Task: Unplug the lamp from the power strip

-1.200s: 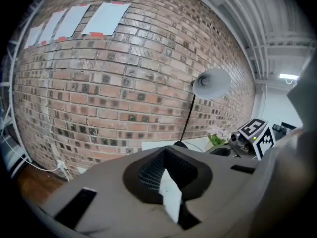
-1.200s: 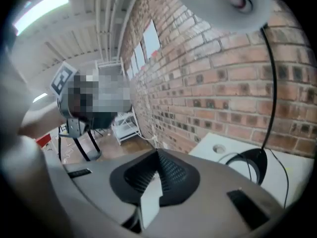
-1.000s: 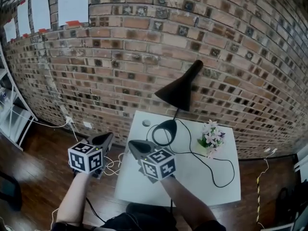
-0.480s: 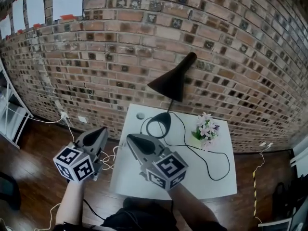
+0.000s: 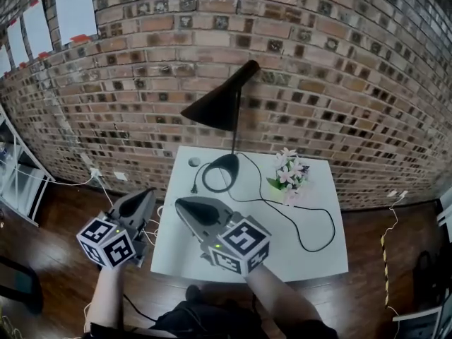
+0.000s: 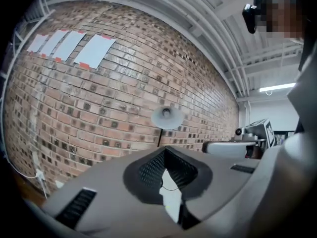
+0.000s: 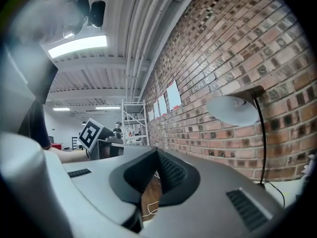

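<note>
We look steeply down on a white table (image 5: 300, 260) against a brick wall (image 5: 332, 76). The left gripper (image 5: 146, 193) covers the floor beside the table's left edge. White cables (image 5: 158, 224) trail there, and we cannot make out the power strip in any view. The person's arms are cut off at the bottom edge. Both claws are closed at the tips with nothing in them. The right gripper (image 5: 181, 204) hangs over the table's near left part. The black lamp (image 5: 217, 107) stands at the back of the table, with a cone shade on a thin stem and a round base. Its dark cord (image 5: 314, 244) loops across the tabletop, and one end lies just left of the base, too small to identify. A small bunch of pale flowers (image 5: 288, 174) stands to the right of the base.
</note>
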The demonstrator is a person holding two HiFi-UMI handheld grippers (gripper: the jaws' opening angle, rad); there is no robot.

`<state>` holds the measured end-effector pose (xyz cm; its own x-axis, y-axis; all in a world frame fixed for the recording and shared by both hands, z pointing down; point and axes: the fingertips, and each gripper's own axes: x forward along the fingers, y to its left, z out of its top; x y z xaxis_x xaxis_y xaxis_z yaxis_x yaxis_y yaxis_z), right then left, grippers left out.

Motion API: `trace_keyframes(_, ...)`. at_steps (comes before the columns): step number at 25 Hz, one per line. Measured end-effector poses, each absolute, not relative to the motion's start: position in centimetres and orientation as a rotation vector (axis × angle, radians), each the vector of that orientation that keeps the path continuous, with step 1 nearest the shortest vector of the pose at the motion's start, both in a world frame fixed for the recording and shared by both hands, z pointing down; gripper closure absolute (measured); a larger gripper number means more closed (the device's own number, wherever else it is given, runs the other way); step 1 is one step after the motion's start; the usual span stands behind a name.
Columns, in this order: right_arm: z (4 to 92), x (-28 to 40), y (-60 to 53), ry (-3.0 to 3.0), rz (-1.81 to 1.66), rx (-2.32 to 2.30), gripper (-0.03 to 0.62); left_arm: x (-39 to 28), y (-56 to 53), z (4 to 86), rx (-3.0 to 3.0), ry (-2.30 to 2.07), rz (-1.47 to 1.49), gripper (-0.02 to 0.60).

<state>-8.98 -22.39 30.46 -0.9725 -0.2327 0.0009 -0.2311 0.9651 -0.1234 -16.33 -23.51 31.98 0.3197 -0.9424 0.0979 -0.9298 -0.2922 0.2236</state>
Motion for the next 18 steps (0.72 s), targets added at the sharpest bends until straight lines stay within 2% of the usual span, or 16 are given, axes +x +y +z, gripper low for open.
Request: trace_keyframes(18, 31.7, -1.1, -18.1, 3.109, -0.252, -0.225, 0.595, -9.0, -17.5, 32.6, 2.268, -1.889, 0.087, 0.588)
